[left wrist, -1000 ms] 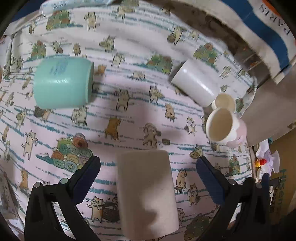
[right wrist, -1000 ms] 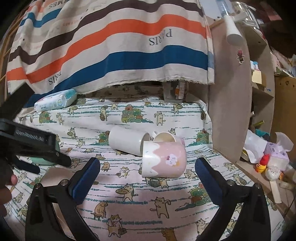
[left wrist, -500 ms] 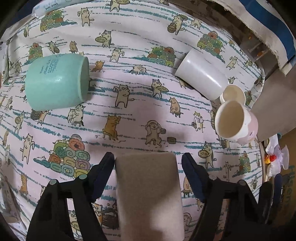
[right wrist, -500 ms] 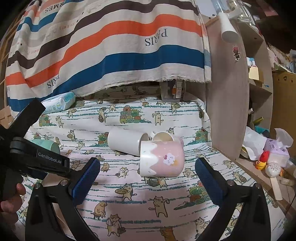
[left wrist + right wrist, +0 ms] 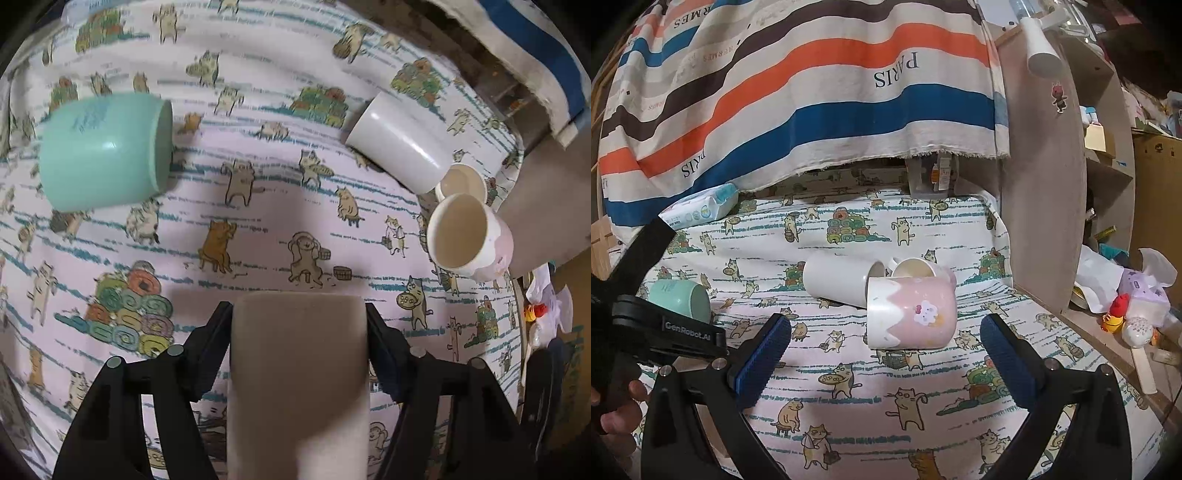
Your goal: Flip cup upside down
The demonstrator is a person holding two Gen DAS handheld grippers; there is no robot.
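At 6 o'clock in your left wrist view, your left gripper [image 5: 299, 332] is clenched on the beige cup [image 5: 299, 369], both fingers pressed to its sides; the cup lies along the fingers over the cat-print cloth [image 5: 258, 155], its near end cut off by the frame edge, so you can't tell which end is the mouth. Teal cup [image 5: 99, 151] lies on its side at 10 o'clock, faint print on its wall unreadable. White cup [image 5: 399, 147] on its side at 1 o'clock, touching a small cream cup [image 5: 461, 181] that is half hidden behind the pink cup [image 5: 469, 236] at 3 o'clock. Your right gripper [image 5: 886, 354] is released, fingers wide apart, hovering short of the pink cup, which lies on its side with a cartoon sticker. Left tool at 8 o'clock in the right view reads "GenRobot.AI". Striped fabric [image 5: 798, 92] at 12 o'clock reads "PARIS", upside down. Wipes pack [image 5: 701, 210] at 10 o'clock, label too small to read.
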